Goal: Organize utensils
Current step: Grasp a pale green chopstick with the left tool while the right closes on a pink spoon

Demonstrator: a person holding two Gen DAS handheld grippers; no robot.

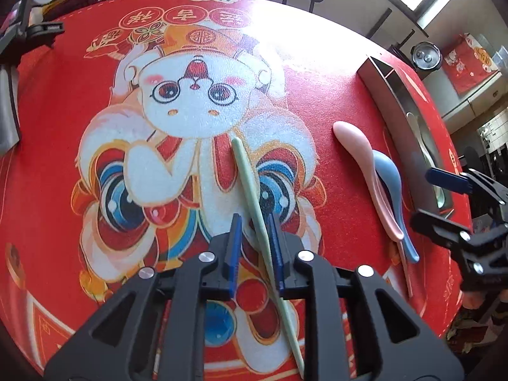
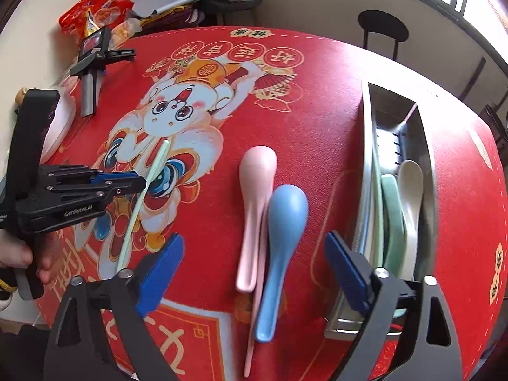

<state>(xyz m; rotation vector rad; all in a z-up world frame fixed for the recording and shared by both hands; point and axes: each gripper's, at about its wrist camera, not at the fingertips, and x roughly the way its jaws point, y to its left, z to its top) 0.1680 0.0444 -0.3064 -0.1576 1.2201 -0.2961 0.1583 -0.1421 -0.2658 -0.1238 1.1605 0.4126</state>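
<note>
A pale green chopstick [image 1: 250,187] lies on the red mat; my left gripper [image 1: 255,225] straddles it with the jaws a little apart, and whether they grip it is unclear. It also shows in the right wrist view [image 2: 143,197]. A pink spoon [image 2: 254,197] and a blue spoon [image 2: 279,231] lie side by side, with a pink chopstick [image 2: 254,327] partly under them. My right gripper [image 2: 254,254] is open wide above the spoons. A steel utensil tray [image 2: 368,171] at right holds a green spoon [image 2: 392,203] and a white spoon [image 2: 411,184].
The red printed mat [image 2: 317,111] covers the round table. A phone stand [image 2: 92,63] and snack bags [image 2: 92,16] sit at the far left edge. A black stool [image 2: 382,31] stands beyond the table.
</note>
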